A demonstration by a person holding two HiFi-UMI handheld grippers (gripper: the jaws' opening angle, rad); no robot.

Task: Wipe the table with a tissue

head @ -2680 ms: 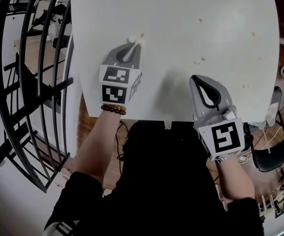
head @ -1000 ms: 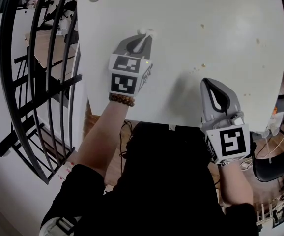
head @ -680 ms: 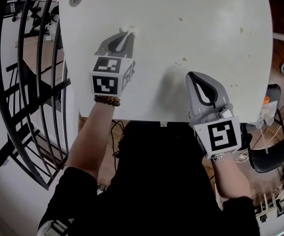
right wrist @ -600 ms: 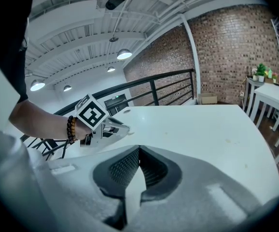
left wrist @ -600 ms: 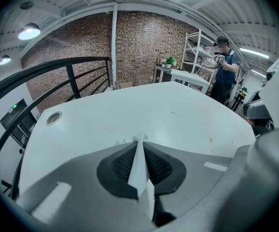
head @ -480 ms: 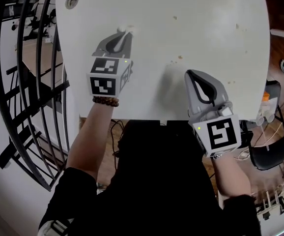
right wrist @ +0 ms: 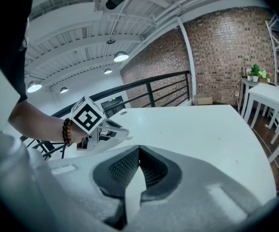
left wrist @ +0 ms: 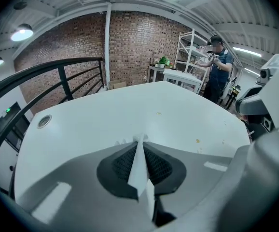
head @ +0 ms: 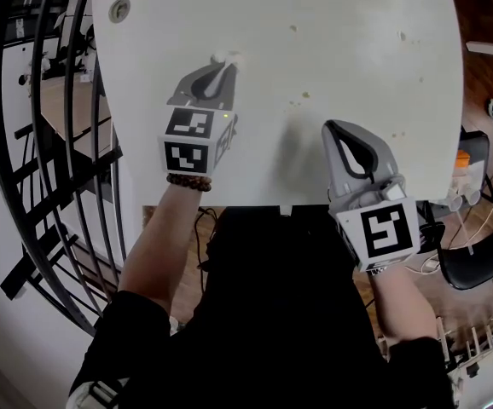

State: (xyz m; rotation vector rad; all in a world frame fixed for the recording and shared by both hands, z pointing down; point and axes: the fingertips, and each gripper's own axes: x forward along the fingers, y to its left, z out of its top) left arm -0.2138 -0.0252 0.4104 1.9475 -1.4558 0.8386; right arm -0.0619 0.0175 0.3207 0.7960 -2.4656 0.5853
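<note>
White tissue (left wrist: 138, 164) pinched in the left gripper (head: 223, 70), left of centre over the table (head: 357, 49); the right gripper (head: 338, 133) is closed on nothing.

The left gripper's jaws are pressed together on a thin fold of the tissue, and its crumpled tip pokes out just past the jaw ends, low over the white tabletop; whether it touches the surface cannot be told. The right gripper sits lower right of centre in the head view, near the table's near edge, with its jaws meeting tip to tip and nothing between them, well apart from the tissue. Small tan crumbs (head: 304, 97) lie on the tabletop between the two grippers, with a few more toward the upper right. A round grommet (head: 119, 9) sits in the table's upper left corner, and a black railing (head: 33, 160) runs down the left of the frame.
</note>
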